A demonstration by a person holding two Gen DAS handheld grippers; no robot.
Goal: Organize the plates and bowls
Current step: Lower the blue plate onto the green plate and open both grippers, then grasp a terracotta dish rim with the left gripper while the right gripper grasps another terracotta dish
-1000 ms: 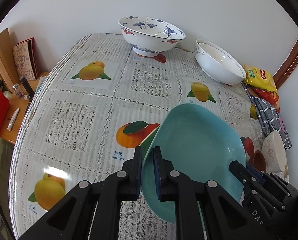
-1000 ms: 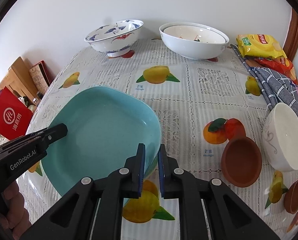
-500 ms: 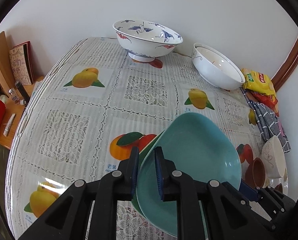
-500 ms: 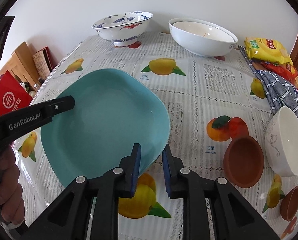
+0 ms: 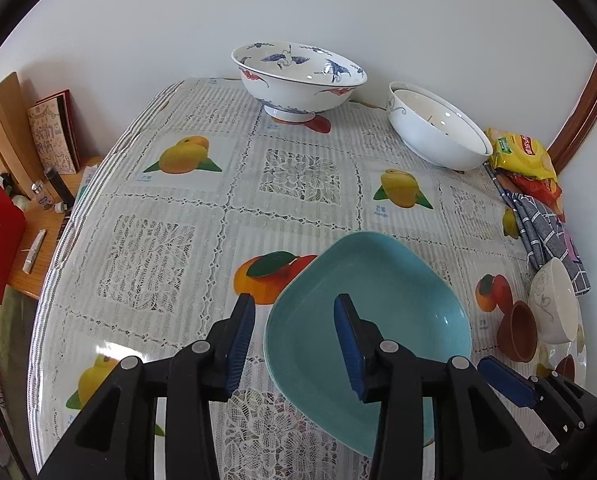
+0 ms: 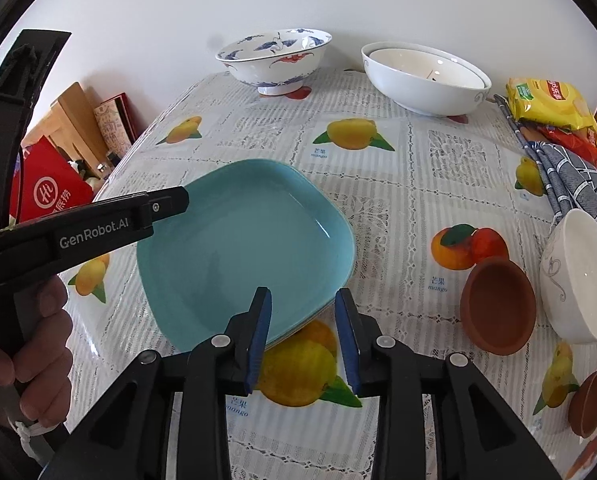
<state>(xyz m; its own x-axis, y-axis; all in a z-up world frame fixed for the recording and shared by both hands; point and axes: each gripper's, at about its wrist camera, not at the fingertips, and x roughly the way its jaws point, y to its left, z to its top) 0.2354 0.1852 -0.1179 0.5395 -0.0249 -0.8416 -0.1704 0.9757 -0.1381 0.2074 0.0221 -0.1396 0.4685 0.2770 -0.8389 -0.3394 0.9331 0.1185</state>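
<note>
A glossy teal plate (image 6: 242,248), squarish with rounded corners, lies flat on the table (image 5: 146,240) atop a second teal rim that peeks out beneath its near edge. The table wears a clear plastic sheet over a lace-patterned cloth printed with mangoes and peaches. The left gripper (image 5: 294,340) has just been opening: its blue ribbed pads now stand spread on either side of the plate's left rim, no longer pressing it. The right gripper (image 6: 302,332) has likewise just been opening, its pads parted astride the plate's near right corner without contact. In the right wrist view a hand (image 6: 30,344) grips the left tool's black handle. At the far edge stands a footed porcelain bowl painted with blue cranes (image 5: 298,76), and right of it two nested white bowls (image 6: 426,76). On the right, near the plate, a matte terracotta cup (image 6: 498,312) lies tilted against a smooth white bowl (image 6: 578,276), beside a checked grey cloth (image 6: 574,176) and yellow crisp packets (image 6: 546,100)
</note>
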